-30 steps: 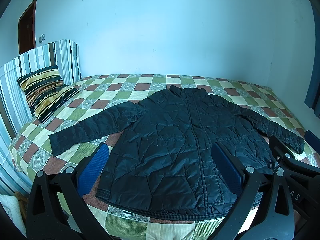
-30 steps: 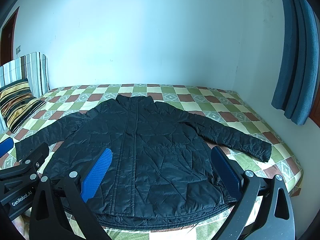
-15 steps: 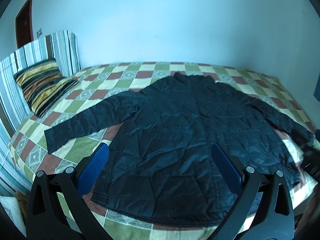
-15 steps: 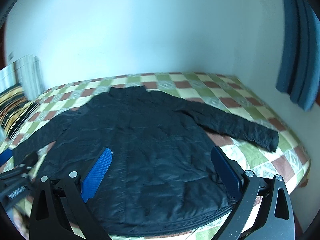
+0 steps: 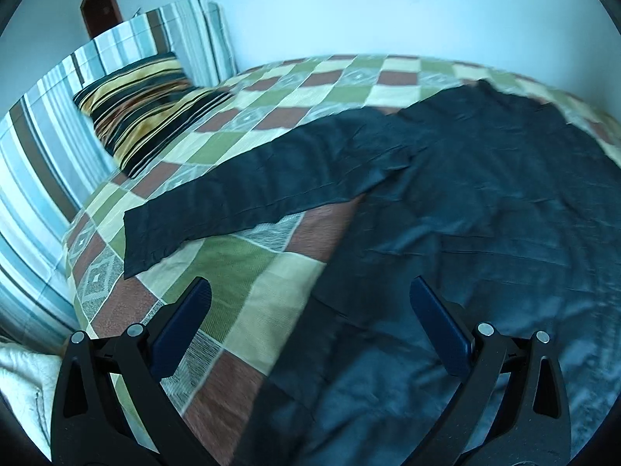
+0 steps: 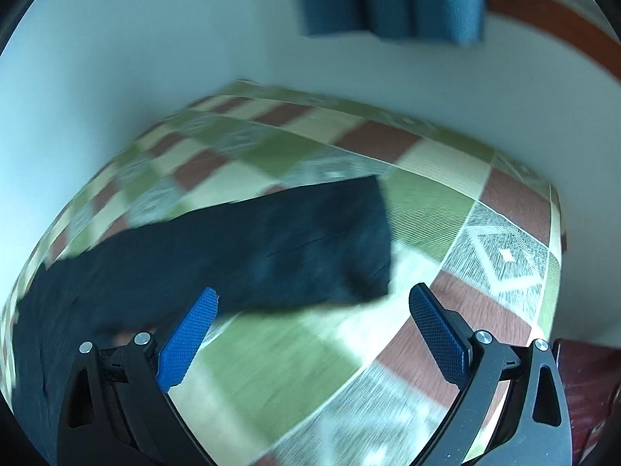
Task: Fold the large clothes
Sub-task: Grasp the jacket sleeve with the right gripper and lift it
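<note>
A dark quilted jacket [image 5: 485, 209] lies flat on the checkered bedspread [image 5: 248, 272]. In the left wrist view its left sleeve [image 5: 264, 190] stretches out toward the pillow, cuff at the lower left. My left gripper [image 5: 310, 303] is open and empty, low over the jacket's left hem edge. In the right wrist view the right sleeve [image 6: 271, 248] lies across the bed, its cuff end [image 6: 372, 240] just beyond my right gripper [image 6: 310, 310], which is open and empty. The view is blurred.
A striped pillow [image 5: 143, 105] leans on the striped headboard [image 5: 46, 147] at the left. A white cloth [image 5: 23, 380] lies beside the bed. A blue curtain [image 6: 388, 0] hangs on the white wall past the bed's right corner [image 6: 543, 209].
Both grippers have moved apart and closer to the bed: the left swung toward the left sleeve and hem, the right swung toward the right sleeve's cuff. The jacket has not moved.
</note>
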`<action>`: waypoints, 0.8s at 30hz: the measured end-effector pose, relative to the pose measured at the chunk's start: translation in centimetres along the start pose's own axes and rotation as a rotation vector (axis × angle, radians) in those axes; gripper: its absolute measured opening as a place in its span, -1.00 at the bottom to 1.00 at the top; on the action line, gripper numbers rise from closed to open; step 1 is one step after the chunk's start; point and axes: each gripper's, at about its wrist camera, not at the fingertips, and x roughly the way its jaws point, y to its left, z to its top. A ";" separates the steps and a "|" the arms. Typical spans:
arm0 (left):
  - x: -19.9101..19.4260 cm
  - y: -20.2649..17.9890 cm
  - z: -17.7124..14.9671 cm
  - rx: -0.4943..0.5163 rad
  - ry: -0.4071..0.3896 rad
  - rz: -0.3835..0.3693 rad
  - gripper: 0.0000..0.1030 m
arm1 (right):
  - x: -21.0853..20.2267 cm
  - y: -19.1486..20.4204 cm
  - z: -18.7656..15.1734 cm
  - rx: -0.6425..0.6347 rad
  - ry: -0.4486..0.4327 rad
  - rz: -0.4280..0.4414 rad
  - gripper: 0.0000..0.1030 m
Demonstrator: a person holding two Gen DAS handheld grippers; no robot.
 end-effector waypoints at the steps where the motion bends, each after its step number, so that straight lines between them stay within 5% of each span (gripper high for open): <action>1: 0.5 0.0 0.1 -0.004 0.010 0.010 0.96 | 0.9 -0.4 0.4 0.019 0.016 -0.001 0.88; 5: 2.4 -0.2 0.0 -0.009 0.050 0.050 0.96 | 4.7 -2.6 1.3 0.102 0.126 0.027 0.29; 10: 3.9 -0.3 -0.2 -0.014 0.077 0.077 0.96 | 6.6 -2.8 0.8 0.137 0.172 0.078 0.32; 13: 4.5 -0.6 -0.4 -0.007 0.083 0.083 0.96 | 7.2 -2.4 0.7 0.128 0.158 0.094 0.56; 15: 4.8 -0.8 -0.5 -0.005 0.089 0.085 0.96 | 7.2 -1.3 0.4 0.080 0.135 0.049 0.51; 20: 4.9 -1.0 -0.7 -0.004 0.088 0.087 0.96 | 7.2 -0.3 0.6 0.046 0.114 0.029 -0.43; 24: 5.0 -1.0 -0.9 -0.004 0.080 0.080 0.96 | 5.0 0.3 1.1 0.068 0.068 0.080 -0.75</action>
